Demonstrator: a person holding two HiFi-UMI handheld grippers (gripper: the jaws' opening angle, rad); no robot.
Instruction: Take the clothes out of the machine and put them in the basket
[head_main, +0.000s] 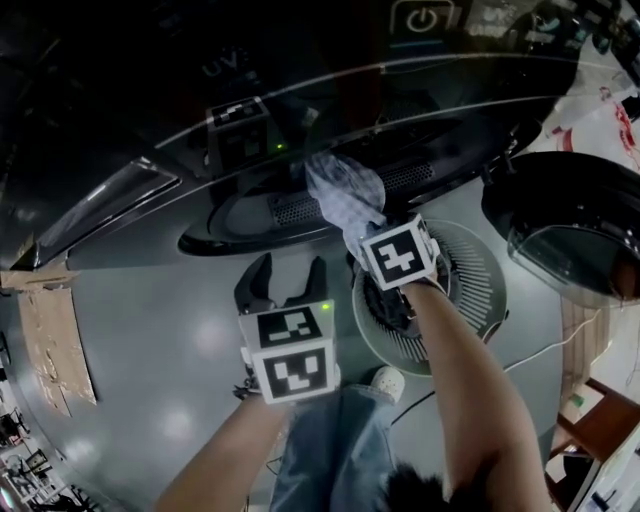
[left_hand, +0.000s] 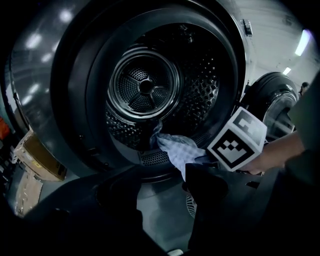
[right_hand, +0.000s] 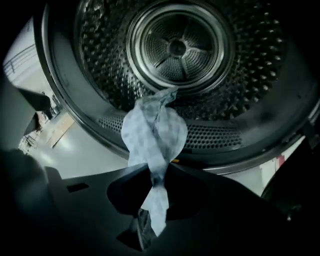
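Note:
A pale blue checked cloth (head_main: 345, 190) hangs out over the lip of the machine's open drum (head_main: 300, 205). My right gripper (head_main: 362, 232) is shut on the cloth's lower end, just in front of the opening. In the right gripper view the cloth (right_hand: 152, 135) runs twisted from the drum floor down into the pinched jaws of the right gripper (right_hand: 159, 176). A white slatted basket (head_main: 480, 290) stands on the floor under my right hand. My left gripper (head_main: 288, 285) hovers open and empty to the left of it. In the left gripper view the left gripper (left_hand: 162, 192) faces the drum (left_hand: 145, 87) and the cloth (left_hand: 177, 150).
The machine's round door (head_main: 565, 225) stands swung open at the right. Flattened cardboard (head_main: 50, 340) lies on the grey floor at the left. The person's jeans (head_main: 330, 440) and a white shoe (head_main: 387, 380) are below the grippers. Wooden furniture (head_main: 600, 420) sits at the lower right.

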